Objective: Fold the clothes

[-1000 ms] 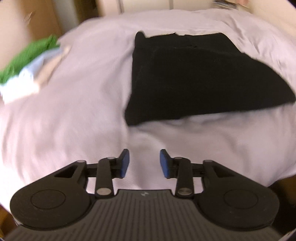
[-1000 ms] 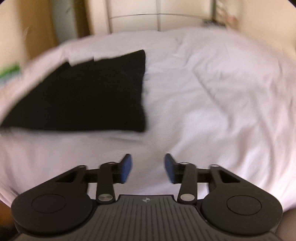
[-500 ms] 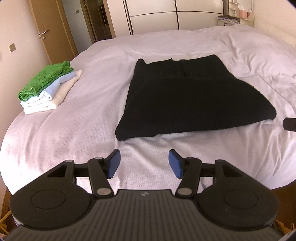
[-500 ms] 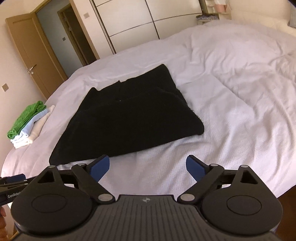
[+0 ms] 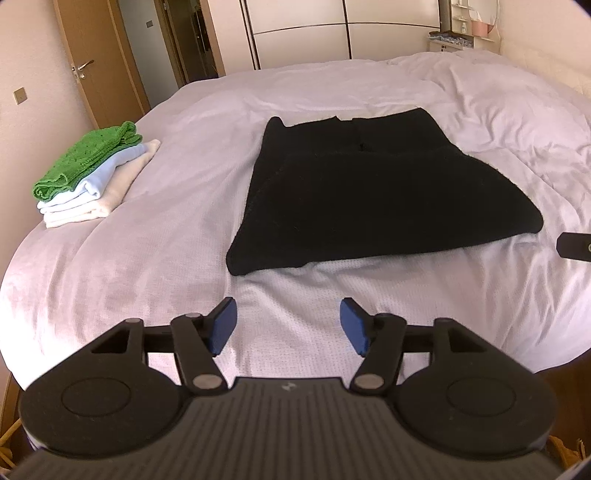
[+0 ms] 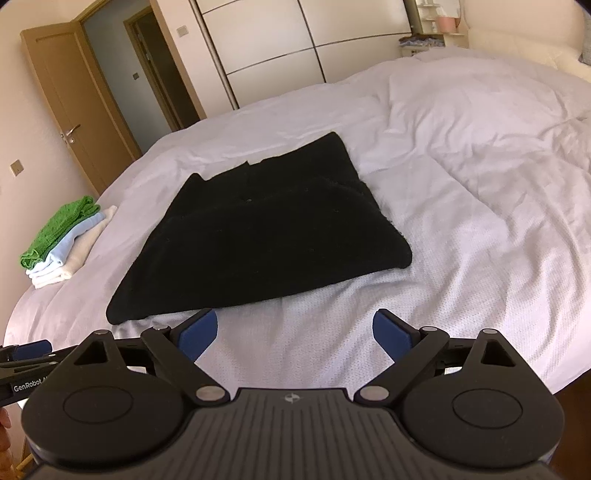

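A black knitted garment (image 5: 376,188) (image 6: 258,232) lies flat on the white bed (image 5: 155,258) (image 6: 480,206), partly folded with a second layer over its near half. My left gripper (image 5: 288,326) hovers open over the sheet, short of the garment's near left corner, holding nothing. My right gripper (image 6: 294,334) is wide open near the bed's front edge, just short of the garment's near hem, also empty. The right gripper's tip (image 5: 574,246) pokes in at the right edge of the left wrist view.
A stack of folded clothes (image 5: 92,173) (image 6: 62,240), green on top of pale blue and cream, sits at the bed's left side. Behind the bed are a wooden door (image 5: 99,62), white wardrobe fronts (image 6: 288,44) and a small shelf (image 5: 465,33).
Both grippers have pulled back and up from the garment and opened wider. The garment lies still.
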`<state>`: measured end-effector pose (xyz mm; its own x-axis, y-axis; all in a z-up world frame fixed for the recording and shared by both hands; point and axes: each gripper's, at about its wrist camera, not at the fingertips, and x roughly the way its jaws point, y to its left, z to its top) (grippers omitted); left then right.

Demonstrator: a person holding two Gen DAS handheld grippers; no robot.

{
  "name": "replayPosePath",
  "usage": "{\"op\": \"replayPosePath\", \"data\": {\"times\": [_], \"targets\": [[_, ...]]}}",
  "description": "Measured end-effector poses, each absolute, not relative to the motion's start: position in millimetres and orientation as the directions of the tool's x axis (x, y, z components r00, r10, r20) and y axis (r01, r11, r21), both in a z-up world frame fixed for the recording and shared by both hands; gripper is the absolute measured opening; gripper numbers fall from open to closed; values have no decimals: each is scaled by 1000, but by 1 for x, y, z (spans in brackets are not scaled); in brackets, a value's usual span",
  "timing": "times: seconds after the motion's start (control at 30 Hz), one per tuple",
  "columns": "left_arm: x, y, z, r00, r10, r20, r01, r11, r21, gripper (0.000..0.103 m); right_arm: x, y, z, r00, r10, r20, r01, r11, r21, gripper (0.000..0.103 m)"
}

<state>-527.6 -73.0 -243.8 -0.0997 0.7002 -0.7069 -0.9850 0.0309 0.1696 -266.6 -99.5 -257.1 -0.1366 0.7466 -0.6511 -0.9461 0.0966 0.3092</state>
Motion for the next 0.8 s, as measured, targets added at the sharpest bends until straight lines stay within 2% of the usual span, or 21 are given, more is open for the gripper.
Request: {"op": "replayPosePath", "data": {"times": [0.17, 0.27, 0.33, 0.43, 0.57, 0.7, 0.8], "targets": [[-525, -63, -256, -82, 703, -706, -982, 64, 177, 60, -262, -93, -265, -133, 739, -660, -948, 98, 301, 94], [-528, -57, -272, -54, 745, -665, -964, 134, 228, 60, -259, -89, -273, -127, 746, -654, -959, 77, 274, 94], [-529, -54, -288, -72, 782, -619, -923, 183, 337, 60, -257, -87, -282, -115, 762, -637, -975, 37, 220, 94], [-530, -46, -320, -126, 837, -532, -783, 246, 572, 60, -255, -80, -300, -44, 769, -637, -999, -24, 40, 94], [-533, -36, -359, -118, 895, -430, -523, 312, 793, 60, -261, -67, -329, 61, 804, -591, -947, -140, -288, 93], [-540, -27, -393, -65, 924, -378, -244, 352, 904, 61, -272, -60, -360, 100, 878, -468, -739, -249, -626, 91], [-547, -18, -407, -20, 933, -359, -128, 353, 927, 57, -274, -54, -386, 79, 915, -395, -525, -298, -797, 87]]}}
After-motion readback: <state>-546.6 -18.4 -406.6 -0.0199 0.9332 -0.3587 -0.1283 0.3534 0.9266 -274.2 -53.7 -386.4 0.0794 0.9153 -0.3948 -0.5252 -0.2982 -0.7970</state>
